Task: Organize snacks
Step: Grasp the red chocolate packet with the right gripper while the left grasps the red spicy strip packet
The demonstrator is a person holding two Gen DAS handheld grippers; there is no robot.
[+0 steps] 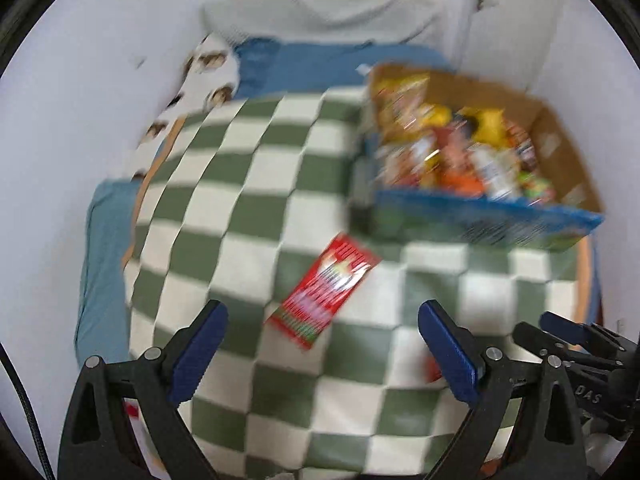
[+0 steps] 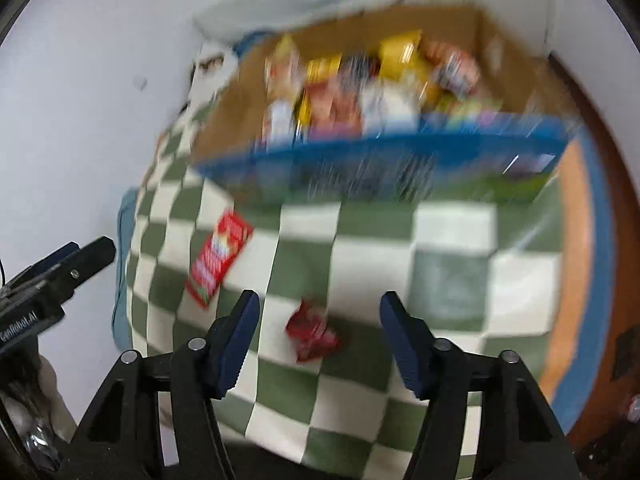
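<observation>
On the checkered blanket [image 1: 248, 208], a red snack box [image 1: 323, 290] lies mid-bed before the left gripper [image 1: 323, 354], jaws released. A small red packet [image 2: 312, 334] lies before the right gripper [image 2: 320, 346], jaws released. The snack-filled carton [image 1: 486, 220] sits at the far right edge.

White walls [image 1: 80, 128] around a green-checked blanket [image 1: 248, 208].

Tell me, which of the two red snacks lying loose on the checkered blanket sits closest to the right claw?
The small crumpled red packet, lying just ahead of the open right claw. The long flat red box lies farther off to its left, nearer the snack carton.
</observation>
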